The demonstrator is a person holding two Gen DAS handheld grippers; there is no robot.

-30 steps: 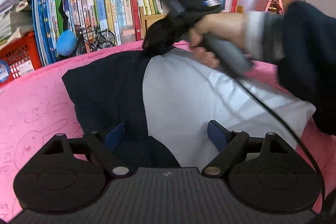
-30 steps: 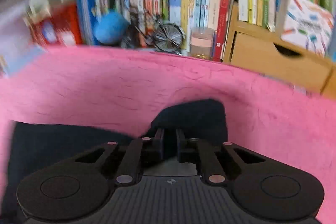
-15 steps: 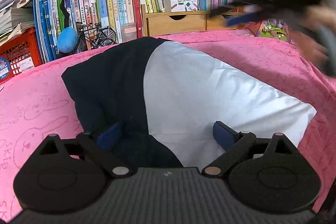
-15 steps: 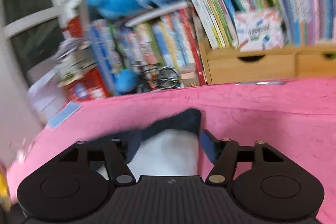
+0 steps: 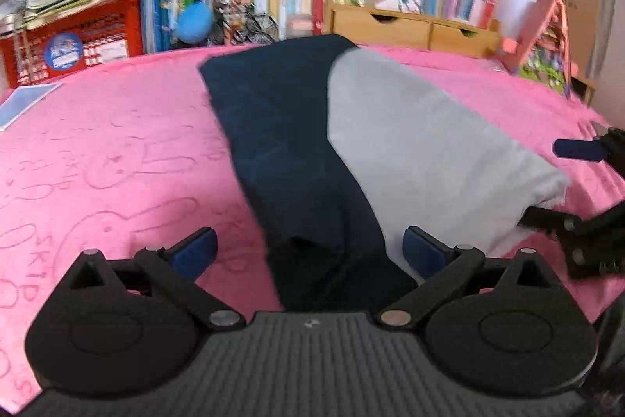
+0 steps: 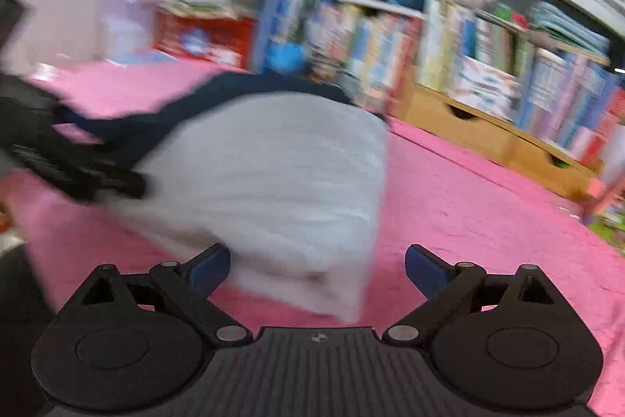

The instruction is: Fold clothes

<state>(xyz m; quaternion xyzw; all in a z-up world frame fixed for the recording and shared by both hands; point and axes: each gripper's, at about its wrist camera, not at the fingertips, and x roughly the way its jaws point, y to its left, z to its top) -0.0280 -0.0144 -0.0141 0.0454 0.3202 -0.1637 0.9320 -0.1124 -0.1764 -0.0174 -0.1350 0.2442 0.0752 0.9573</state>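
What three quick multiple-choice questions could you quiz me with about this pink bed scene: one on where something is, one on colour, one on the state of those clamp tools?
1. Where does the garment lie?
A. on the pink blanket
B. in the red crate
C. on the bookshelf

2. What colours is the garment?
A. red and yellow
B. dark navy and white
C. all green

3. How do the jaws of the left hand-held gripper stand?
A. shut on the garment
B. shut on nothing
C. wide open

Answers: 1 A, the cloth is spread flat on the blanket; 2 B, a navy part lies beside a white part; 3 C, its blue pads stand far apart, pressing nothing.
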